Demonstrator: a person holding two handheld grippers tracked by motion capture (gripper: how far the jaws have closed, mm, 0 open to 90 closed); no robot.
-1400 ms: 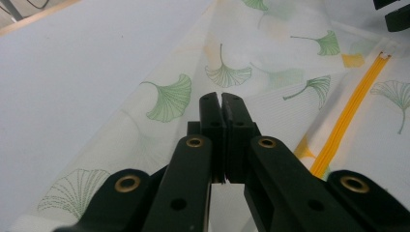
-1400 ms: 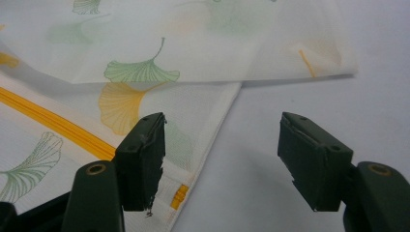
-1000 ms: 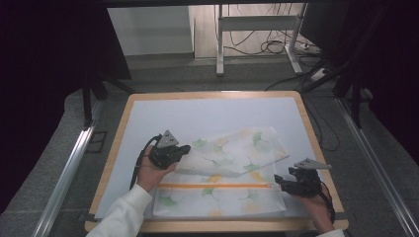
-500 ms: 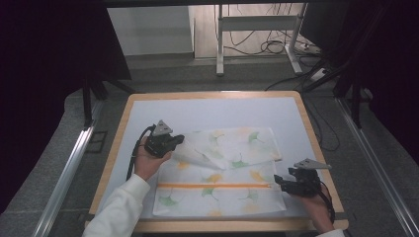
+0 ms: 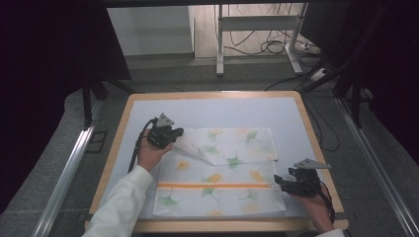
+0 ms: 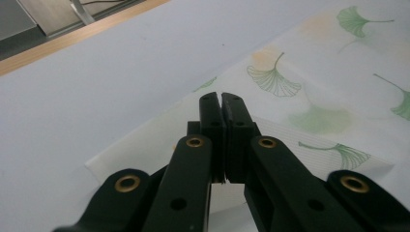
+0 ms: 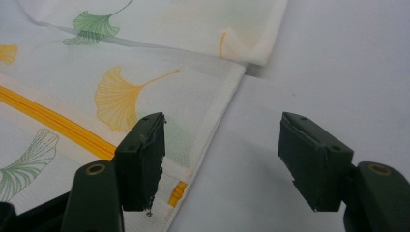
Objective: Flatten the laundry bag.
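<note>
High view: left gripper (image 5: 179, 133) pinches a folded corner of the ginkgo-print cloth (image 5: 222, 182); right gripper (image 5: 278, 181), jaws spread, straddles its right edge.

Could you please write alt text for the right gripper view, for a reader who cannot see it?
The right gripper, jaws wide open, sits at the edge of a white cloth printed with ginkgo leaves and an orange stripe, on a pale table.

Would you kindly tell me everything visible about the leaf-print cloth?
The cloth is thin white woven fabric printed with green and yellow ginkgo leaves and one orange stripe. It lies on the pale table, its far part folded over. The left tongs are shut on its folded corner; the open right tongs straddle its right edge.
</note>
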